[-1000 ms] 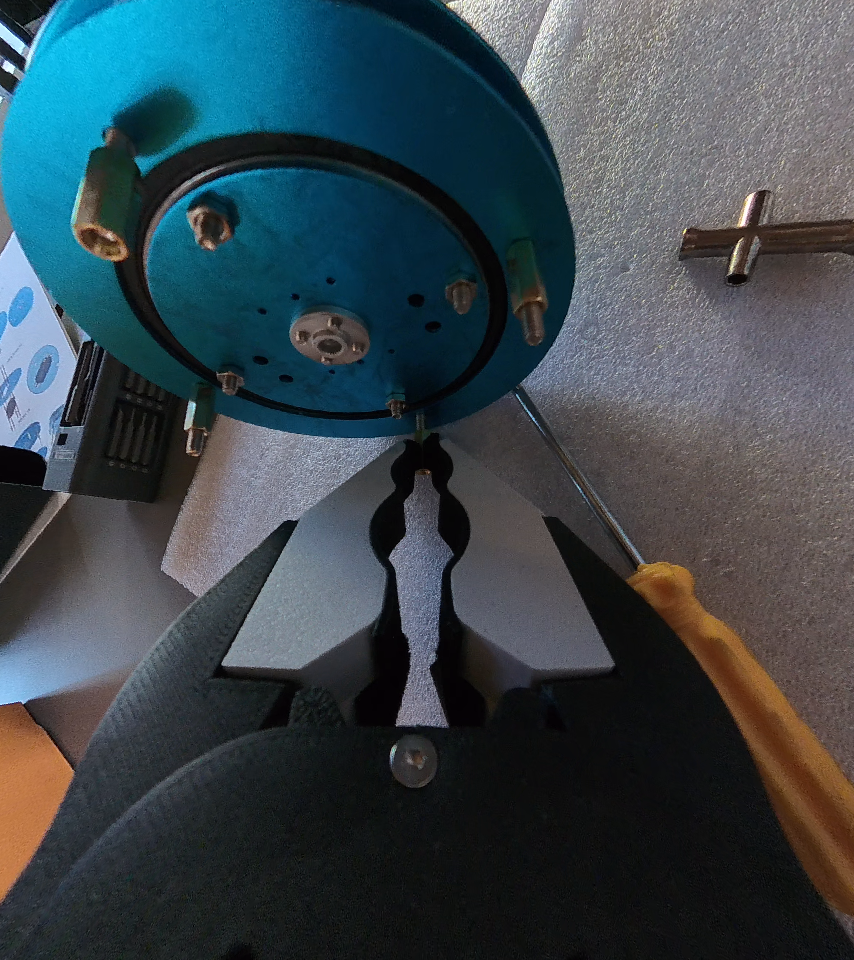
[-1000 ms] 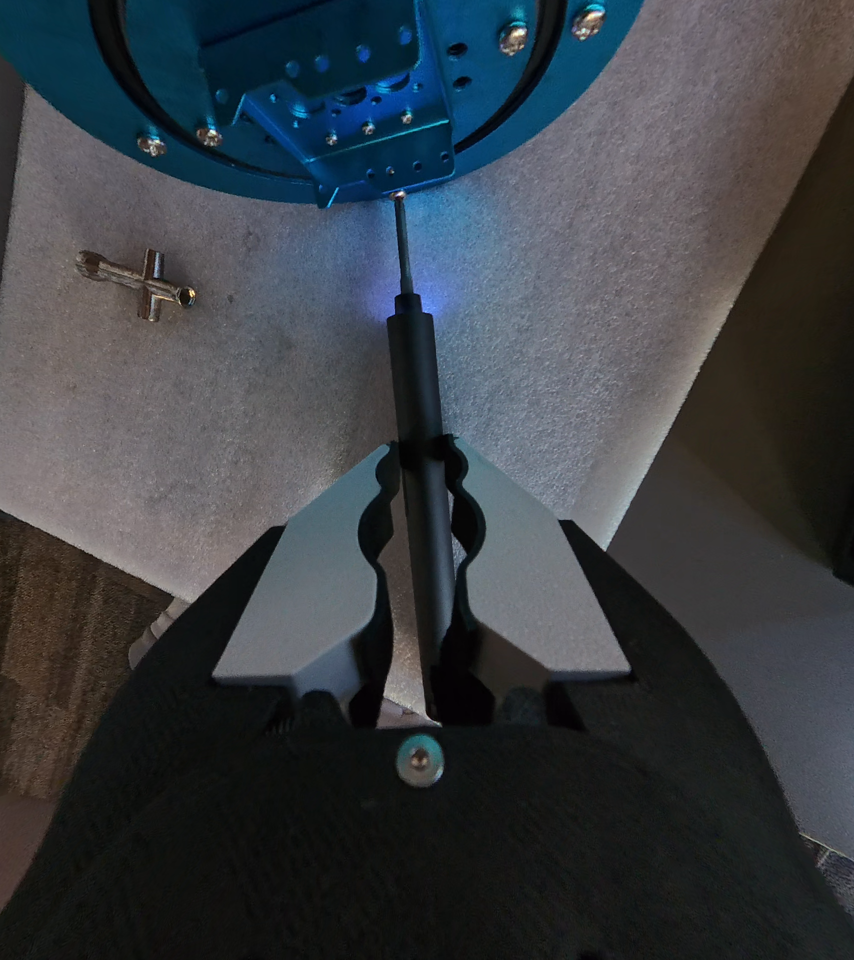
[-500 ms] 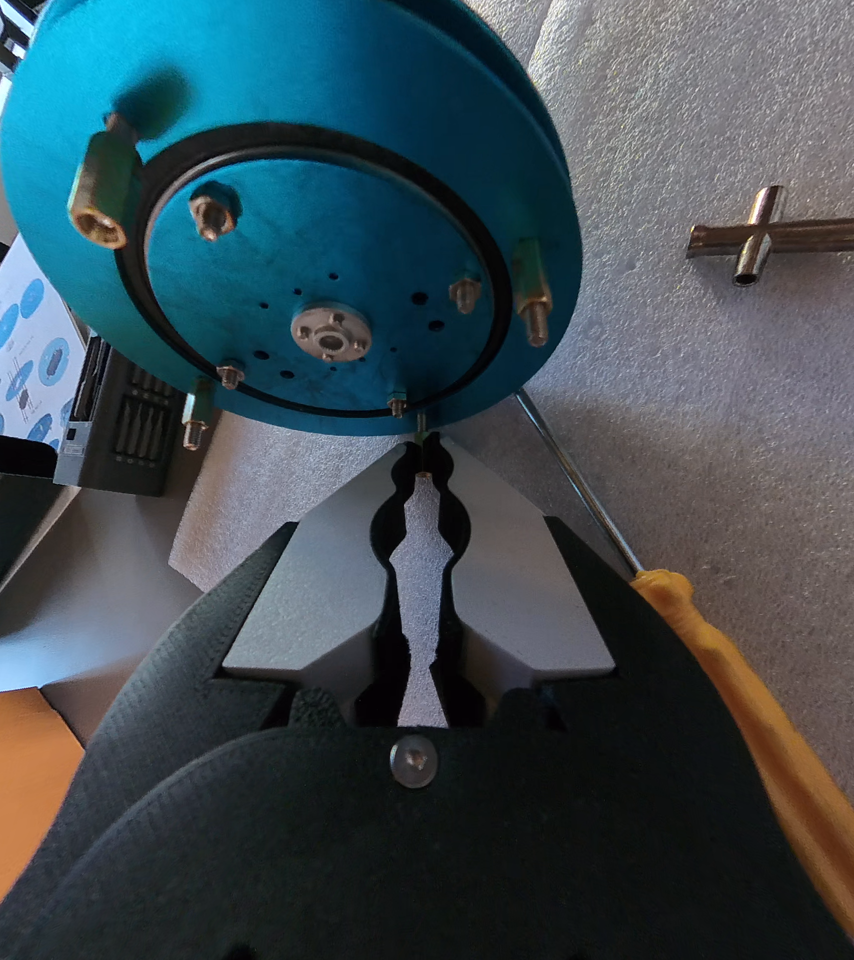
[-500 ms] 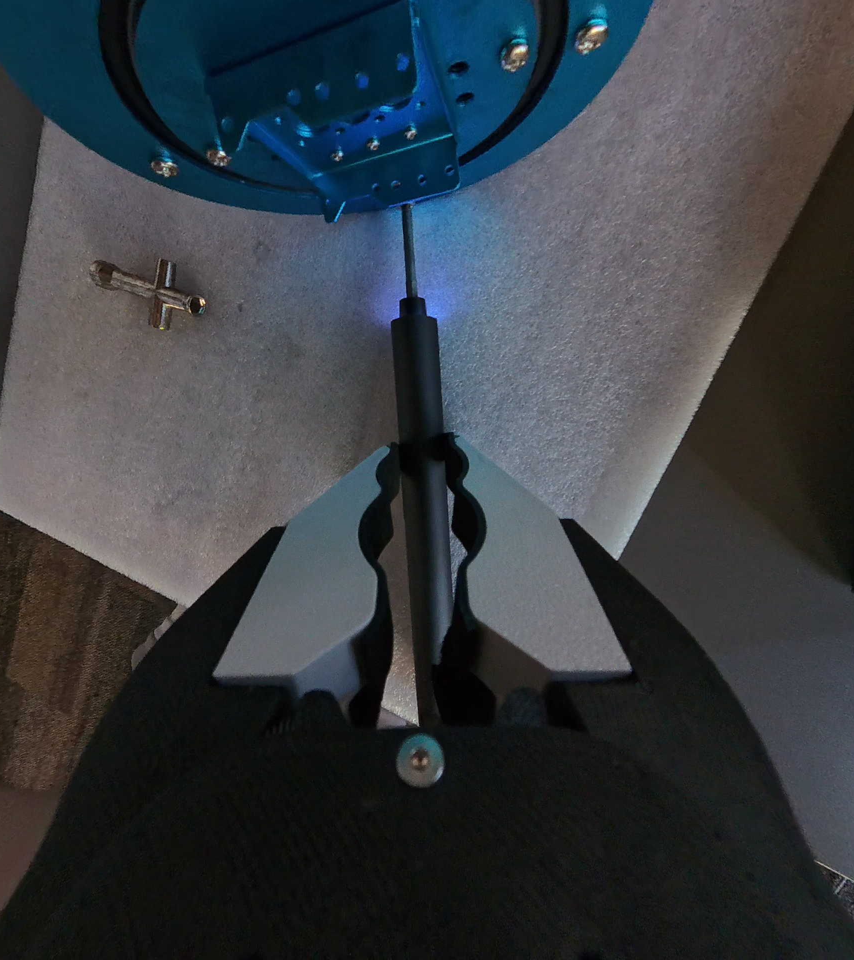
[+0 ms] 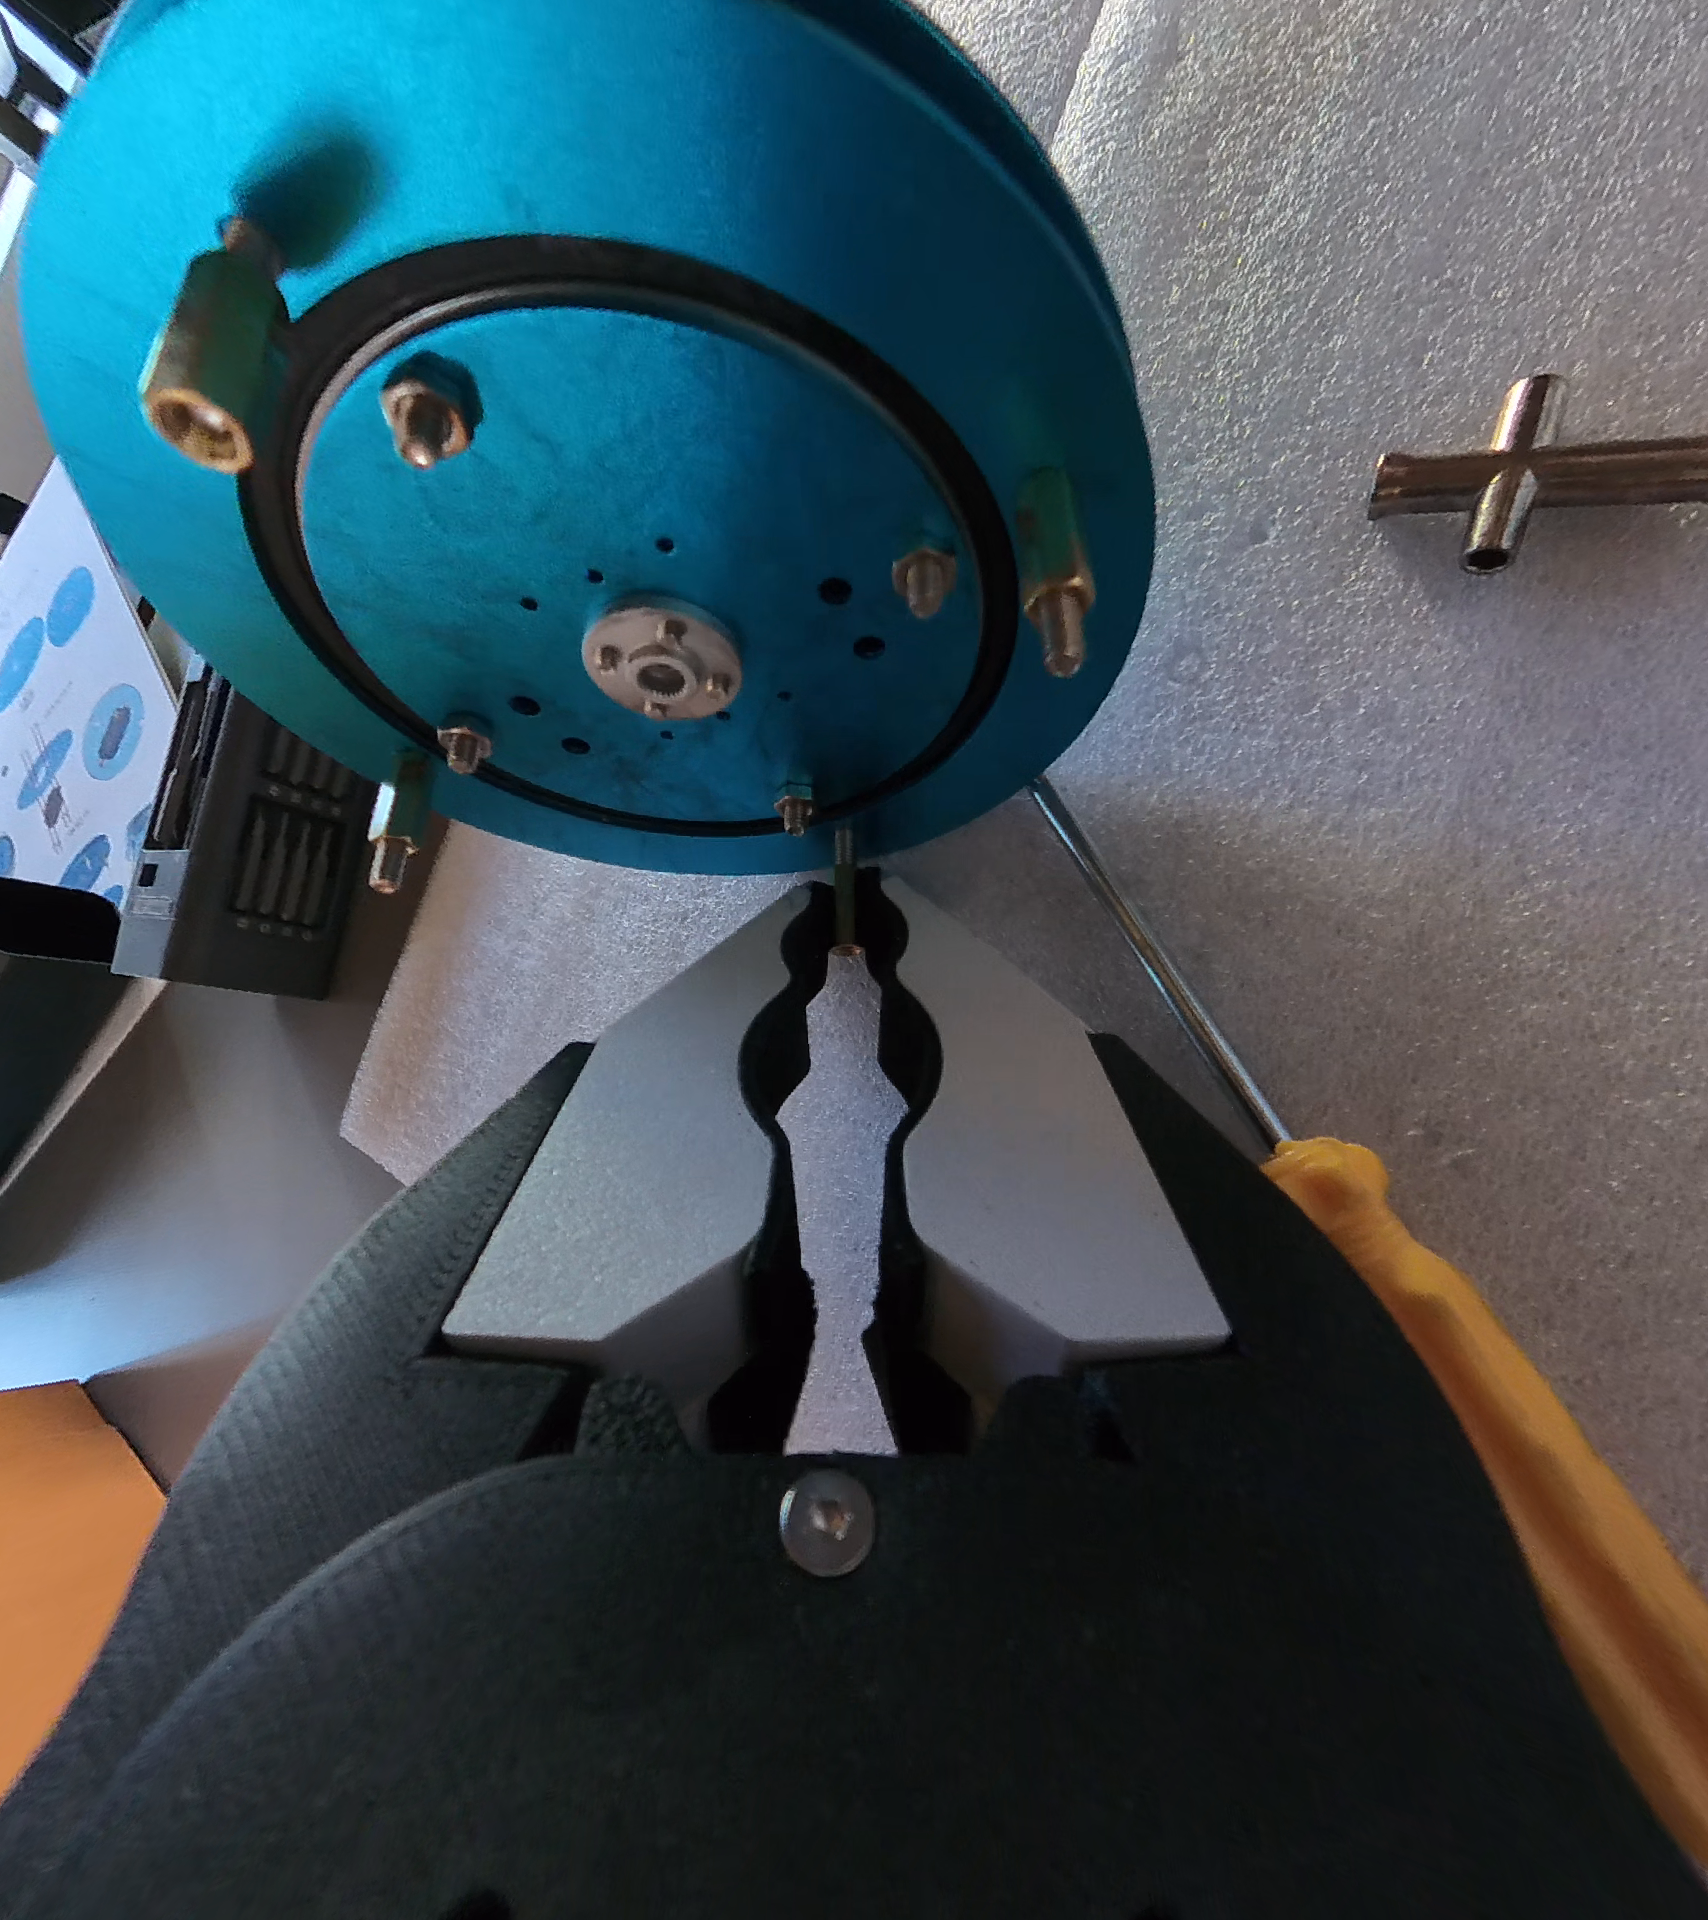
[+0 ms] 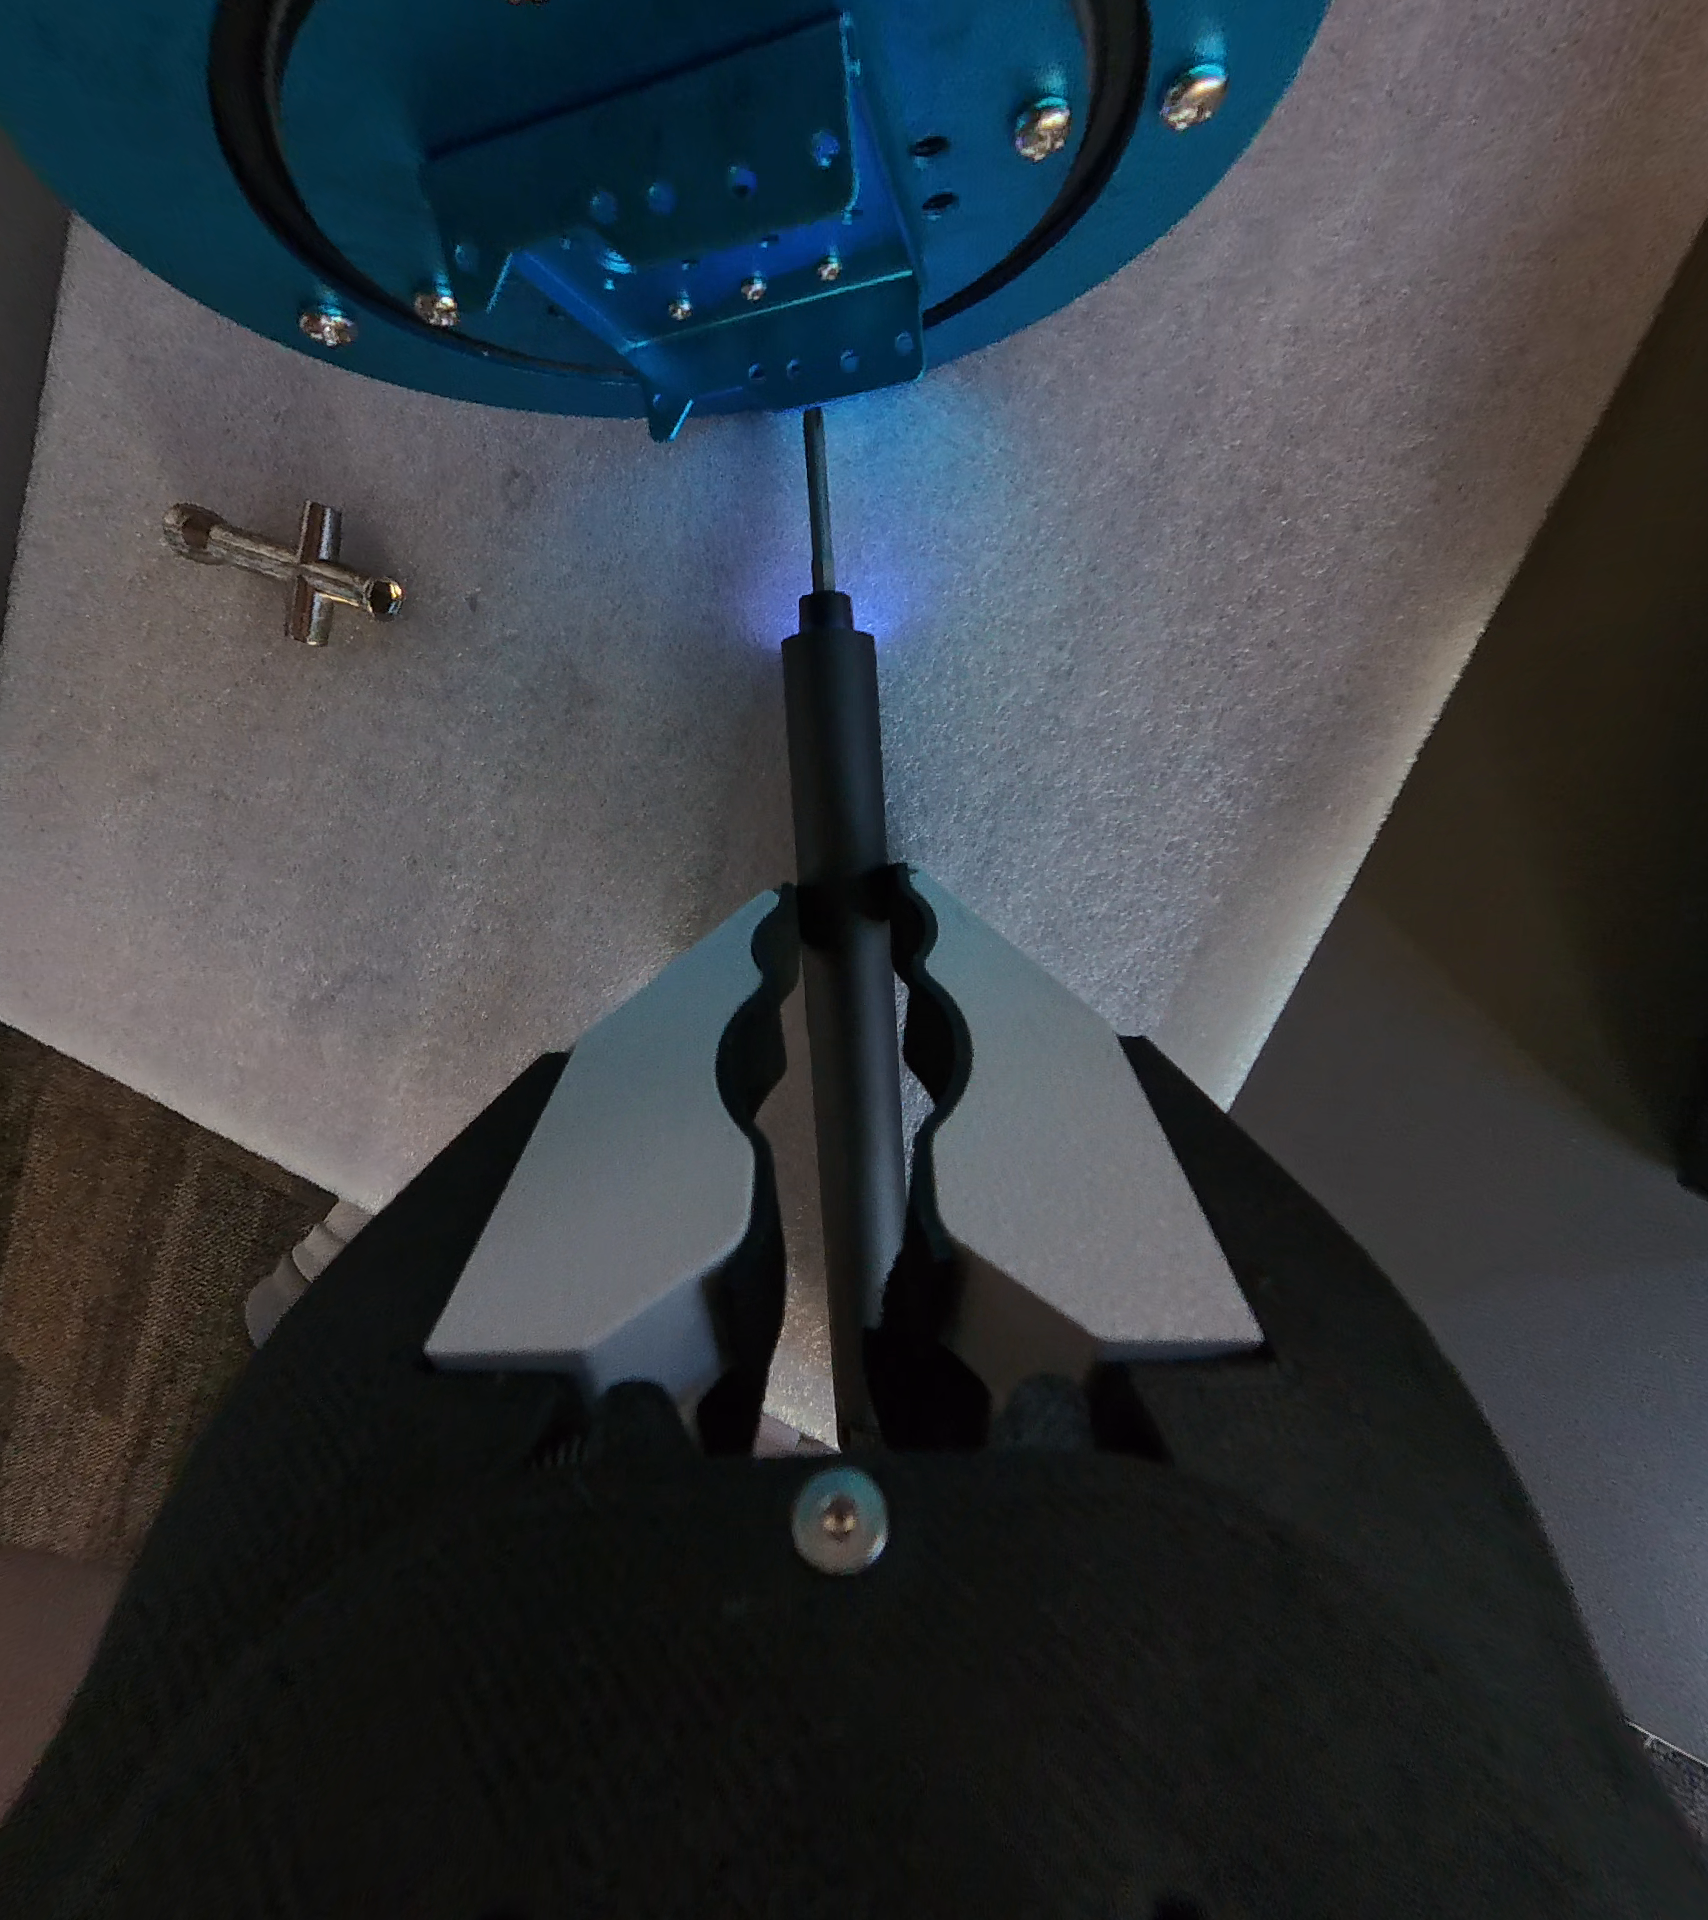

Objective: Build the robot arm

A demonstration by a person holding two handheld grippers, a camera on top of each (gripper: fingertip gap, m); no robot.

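While left gripper [image 5: 845,914] pinches 1 thin standoff [image 5: 846,883] on the rigid blue disc [image 5: 559,343], right gripper [image 6: 845,914] clamps the slim driver [image 6: 834,779]; likely heavy, better held by its rim.

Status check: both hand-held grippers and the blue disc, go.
Left hand-held gripper shut on brass standoff at blue disc rim. Right hand-held gripper shut on dark screwdriver, bit at blue bracket. Yellow screwdriver, cross wrench lie aside.

Blue disc [image 5: 559,343], yellow screwdriver handle [image 5: 1556,1475]
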